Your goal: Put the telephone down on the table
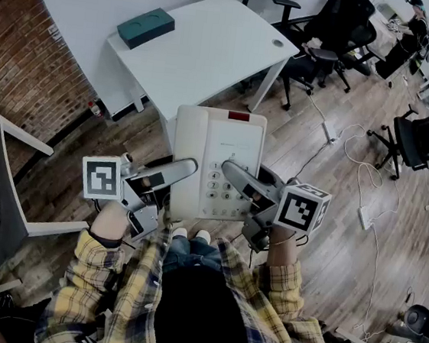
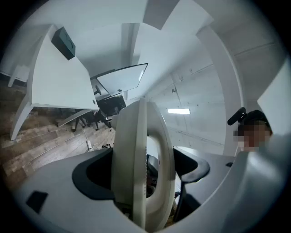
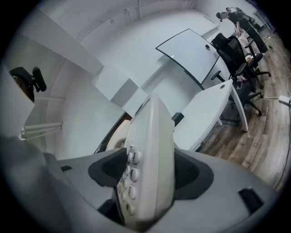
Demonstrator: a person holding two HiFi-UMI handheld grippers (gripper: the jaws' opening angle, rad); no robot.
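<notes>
1. The wooden floor (image 1: 344,251) spreads below, with a brick wall (image 1: 26,68) at the left.
2. A white tabletop (image 1: 214,44) stands ahead, past the telephone, with open floor between them.
3. Black office chairs (image 1: 330,34) crowd the floor beyond the tabletop's right end.
4. The cream telephone (image 1: 217,152) is held in the air above the floor, short of the tabletop, keypad up and handset along its left side.
5. The left gripper (image 1: 177,172) pinches the telephone's handset edge, jaws wide on it.
6. The right gripper (image 1: 237,179) clamps the keypad edge likewise.
7. A teal box (image 1: 145,27) lies on the tabletop's far left corner.
8. A power strip (image 1: 364,217) with its cable lies on the floor at the right.
</notes>
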